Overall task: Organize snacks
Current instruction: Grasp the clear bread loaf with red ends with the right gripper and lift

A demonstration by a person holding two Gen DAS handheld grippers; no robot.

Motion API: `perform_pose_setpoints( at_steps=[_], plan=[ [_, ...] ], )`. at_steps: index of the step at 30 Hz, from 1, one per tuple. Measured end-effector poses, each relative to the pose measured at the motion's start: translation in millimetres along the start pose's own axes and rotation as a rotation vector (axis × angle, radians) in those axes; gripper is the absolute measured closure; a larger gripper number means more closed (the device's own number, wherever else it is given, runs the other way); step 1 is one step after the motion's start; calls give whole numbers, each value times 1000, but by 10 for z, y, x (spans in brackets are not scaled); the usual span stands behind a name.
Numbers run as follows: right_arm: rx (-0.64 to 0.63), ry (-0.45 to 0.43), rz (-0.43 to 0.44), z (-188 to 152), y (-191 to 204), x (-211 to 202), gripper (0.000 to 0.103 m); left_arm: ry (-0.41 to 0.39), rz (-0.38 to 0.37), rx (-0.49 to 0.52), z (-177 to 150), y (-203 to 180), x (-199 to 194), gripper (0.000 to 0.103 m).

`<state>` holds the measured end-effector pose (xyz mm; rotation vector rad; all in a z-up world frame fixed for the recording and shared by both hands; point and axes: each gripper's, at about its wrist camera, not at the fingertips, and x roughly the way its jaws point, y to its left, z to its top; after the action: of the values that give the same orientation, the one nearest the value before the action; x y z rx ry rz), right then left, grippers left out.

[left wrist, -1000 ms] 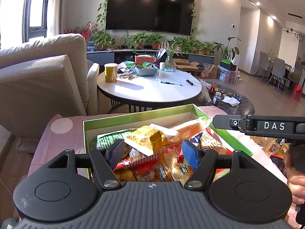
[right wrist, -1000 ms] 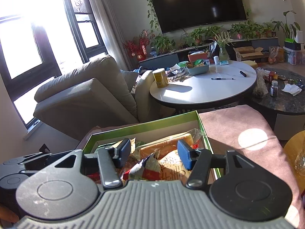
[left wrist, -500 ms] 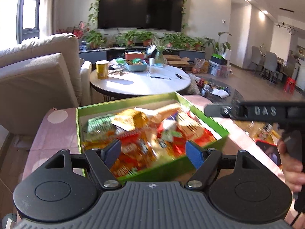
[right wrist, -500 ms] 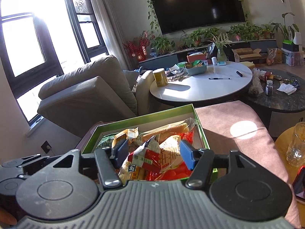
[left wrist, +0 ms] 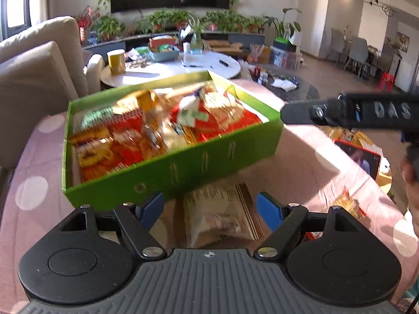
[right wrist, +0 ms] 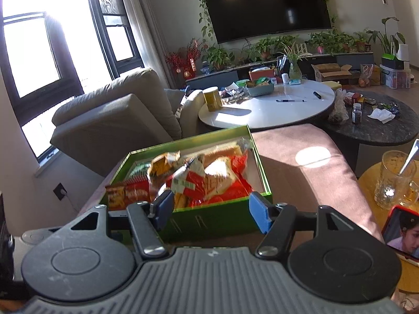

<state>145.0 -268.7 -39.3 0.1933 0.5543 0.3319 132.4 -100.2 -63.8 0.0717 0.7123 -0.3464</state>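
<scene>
- My left claw (left wrist: 209, 210) has just been spreading its jaws; they stand wide, the pale snack packet (left wrist: 220, 213) lying loose between them, not pinched.
- That packet sits at twelve o'clock, long axis running away from me, so my left is the nearer hand.
- My right claw (right wrist: 210, 213) is parted and empty.
- Farther at twelve, just past the packet, stands the green box (left wrist: 209, 157), heaped with snacks.
</scene>
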Motion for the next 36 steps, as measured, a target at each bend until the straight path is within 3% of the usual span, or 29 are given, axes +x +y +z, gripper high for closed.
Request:
perform_pose_setpoints(
  at_steps=[15, 26, 36],
  plan=[
    [-38, 130, -58, -554, -242, -108, 18, 36, 15, 13, -143, -111, -7, 23],
    [-36, 156, -66, -677, -278, -139, 18, 76, 76, 23, -331, 0, -94, 23],
    [-30, 151, -59, -685, -277, -158, 18, 93, 121, 64, -267, -65, 137, 23]
  ],
)
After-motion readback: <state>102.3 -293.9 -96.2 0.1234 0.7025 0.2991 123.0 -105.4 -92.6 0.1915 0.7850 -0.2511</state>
